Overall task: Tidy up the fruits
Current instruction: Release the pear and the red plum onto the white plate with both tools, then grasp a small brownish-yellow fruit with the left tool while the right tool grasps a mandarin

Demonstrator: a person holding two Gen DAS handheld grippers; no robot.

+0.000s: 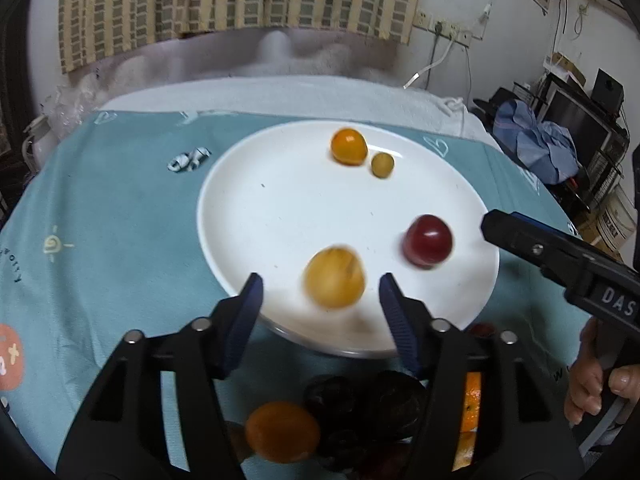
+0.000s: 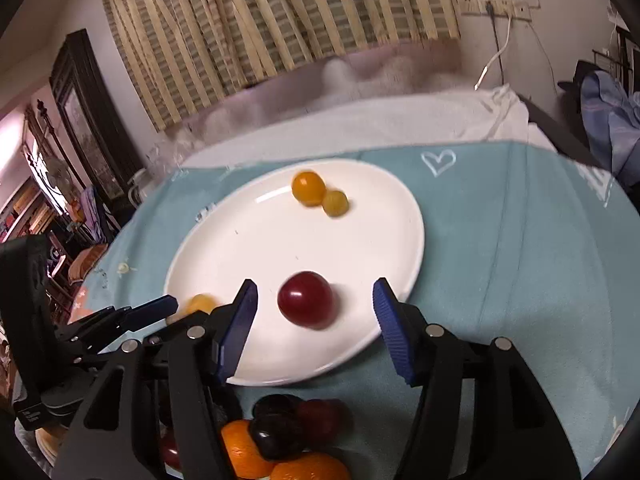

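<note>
A white plate (image 1: 256, 216) lies on a teal cloth and also shows in the right wrist view (image 2: 384, 216). On it are an orange fruit (image 1: 349, 146), a small yellow-green fruit (image 1: 382, 165), a red fruit (image 1: 428, 241) and a blurred yellow fruit (image 1: 334, 277). My left gripper (image 1: 320, 292) is open, the yellow fruit between its fingertips, not gripped. My right gripper (image 2: 314, 300) is open around the red fruit (image 2: 306, 300), not touching it. The right gripper also shows at the right of the left wrist view (image 1: 492, 226).
A pile of oranges (image 2: 244, 448) and dark plums (image 2: 276, 432) lies on the teal cloth (image 2: 520, 260) just in front of the plate. A small crumpled wrapper (image 1: 188, 159) lies left of the plate. A white towel and a curtain are behind.
</note>
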